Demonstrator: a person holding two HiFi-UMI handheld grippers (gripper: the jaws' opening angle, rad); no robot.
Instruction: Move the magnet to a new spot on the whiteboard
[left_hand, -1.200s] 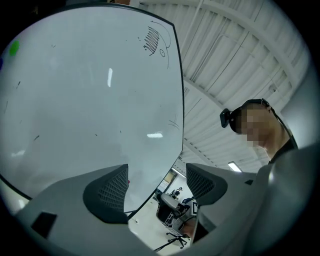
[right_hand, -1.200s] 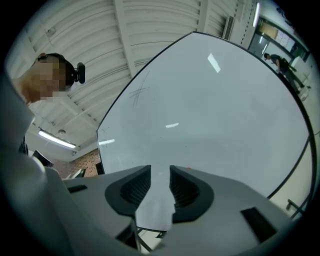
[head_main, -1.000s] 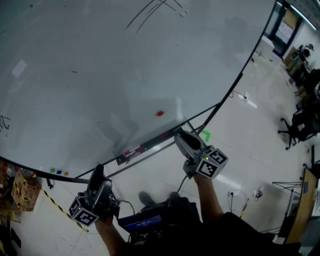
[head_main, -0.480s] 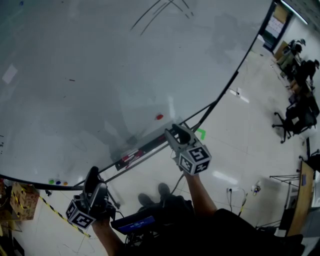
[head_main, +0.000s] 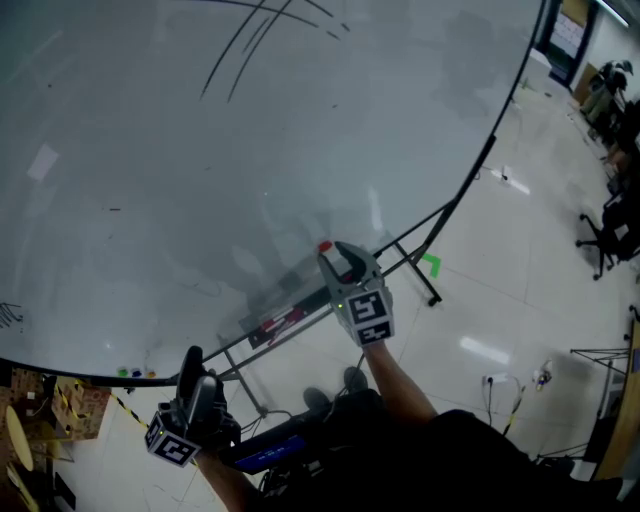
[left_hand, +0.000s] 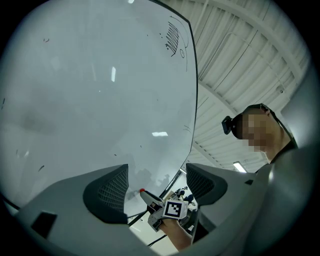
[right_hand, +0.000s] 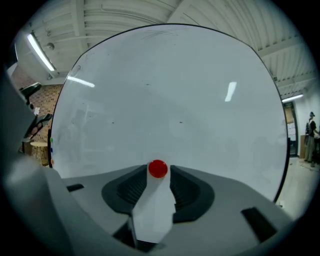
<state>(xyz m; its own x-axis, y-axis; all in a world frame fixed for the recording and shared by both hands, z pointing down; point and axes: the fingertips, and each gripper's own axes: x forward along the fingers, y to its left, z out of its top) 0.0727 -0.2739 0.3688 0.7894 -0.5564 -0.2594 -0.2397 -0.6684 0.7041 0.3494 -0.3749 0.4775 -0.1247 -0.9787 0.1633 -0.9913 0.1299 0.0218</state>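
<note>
The small red magnet (head_main: 324, 246) sticks low on the big whiteboard (head_main: 250, 150). My right gripper (head_main: 331, 253) reaches up to it, and its jaws have narrowed onto the magnet's two sides. In the right gripper view the magnet (right_hand: 158, 168) sits right at the tips of the right gripper (right_hand: 158, 173). My left gripper (head_main: 191, 357) hangs low at the left, below the board's bottom edge. The left gripper (left_hand: 156, 182) is open with nothing held, and between its jaws I see the magnet (left_hand: 142, 190) and the right gripper (left_hand: 167, 207) far off.
A ledge (head_main: 285, 322) under the board carries markers. Small coloured magnets (head_main: 135, 373) sit at the board's lower left corner. The stand's legs (head_main: 420, 272) and a strip of green tape (head_main: 430, 264) are on the floor at right. Office chairs (head_main: 610, 230) stand far right, boxes (head_main: 50, 400) at lower left.
My right gripper has risen up and leftward from the ledge to the red magnet and now has its jaws on it. The left gripper stayed low.
</note>
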